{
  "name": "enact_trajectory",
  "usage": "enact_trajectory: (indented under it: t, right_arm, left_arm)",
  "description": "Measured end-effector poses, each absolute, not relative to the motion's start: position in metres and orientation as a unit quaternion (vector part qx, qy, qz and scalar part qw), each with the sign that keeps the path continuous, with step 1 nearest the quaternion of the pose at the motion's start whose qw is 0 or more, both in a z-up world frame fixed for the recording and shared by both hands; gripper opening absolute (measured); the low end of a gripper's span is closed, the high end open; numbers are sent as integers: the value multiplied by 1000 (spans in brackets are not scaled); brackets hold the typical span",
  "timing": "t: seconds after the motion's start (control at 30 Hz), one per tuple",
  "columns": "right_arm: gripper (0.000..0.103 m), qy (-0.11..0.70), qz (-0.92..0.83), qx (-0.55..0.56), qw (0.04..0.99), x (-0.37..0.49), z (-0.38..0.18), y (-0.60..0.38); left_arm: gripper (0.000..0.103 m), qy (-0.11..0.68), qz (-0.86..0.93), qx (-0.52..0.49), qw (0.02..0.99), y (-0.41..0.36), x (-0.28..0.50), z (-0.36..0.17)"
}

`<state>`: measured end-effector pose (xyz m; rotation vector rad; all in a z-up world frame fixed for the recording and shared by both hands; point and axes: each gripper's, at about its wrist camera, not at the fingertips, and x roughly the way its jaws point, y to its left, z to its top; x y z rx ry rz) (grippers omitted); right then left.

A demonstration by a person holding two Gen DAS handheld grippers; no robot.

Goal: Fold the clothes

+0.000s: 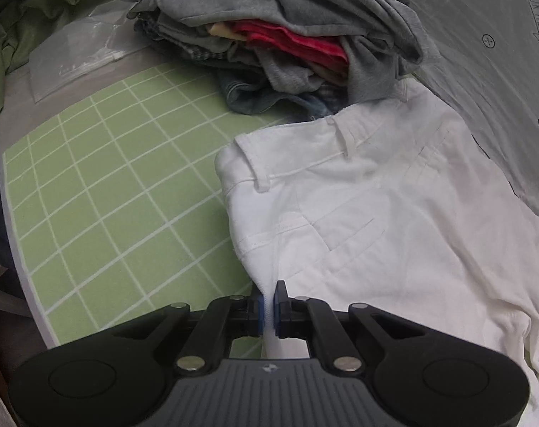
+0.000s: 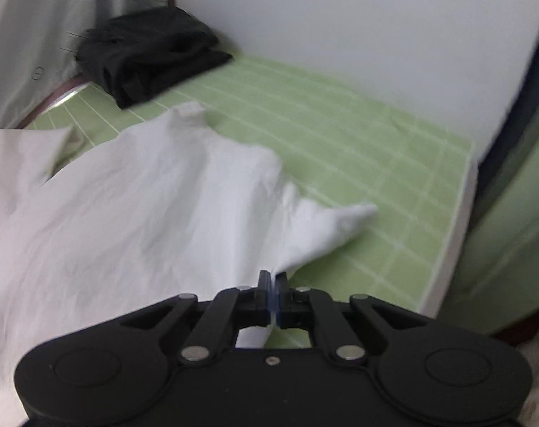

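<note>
White trousers (image 1: 376, 213) lie spread on the green grid mat (image 1: 109, 195), waistband with belt loops toward the far side. My left gripper (image 1: 268, 302) is shut on the near left edge of the trousers, white cloth pinched between its blue pads. In the right wrist view the same white trousers (image 2: 144, 213) drape across the mat (image 2: 376, 160). My right gripper (image 2: 273, 291) is shut on their near edge, and the cloth rises in folds from the jaws.
A pile of unfolded clothes (image 1: 287, 35), grey, red and denim, sits at the far side of the mat. A clear plastic bag (image 1: 73, 57) lies at the far left. A folded black garment (image 2: 148, 53) sits at the mat's far corner. A white wall (image 2: 376, 35) is behind.
</note>
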<state>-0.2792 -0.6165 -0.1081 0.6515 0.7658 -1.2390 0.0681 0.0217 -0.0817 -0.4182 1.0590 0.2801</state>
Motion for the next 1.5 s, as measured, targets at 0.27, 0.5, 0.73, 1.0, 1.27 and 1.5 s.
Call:
enact_trajectory:
  t: [0.27,0.5,0.73,1.0,1.27,1.5]
  right_arm:
    - [43,335,-542,308,706,-303,-104,-611]
    - [51,327,-527,364,695,-304,-119,-616]
    - [5,270,-516,287,761,-309,-65,-610]
    - [59,381,-539,214,721,-287,-87,-619]
    - [84,360,-528,187,746,-250,-66,-581]
    - [84,372,-505,180,758,-215,-60,-540]
  left_arm:
    - [28,500,132,-167,839,17,48,-73]
    - [44,506,114,-188,834,-9,19,-76]
    - [45,504,122,-185,835,-14,0,-69]
    - [59,509,143,-191,827,8,4,-73]
    - [63,513,139,-205,822,17,39,-85]
    - [7,508,116,-235,820,27,61,-93]
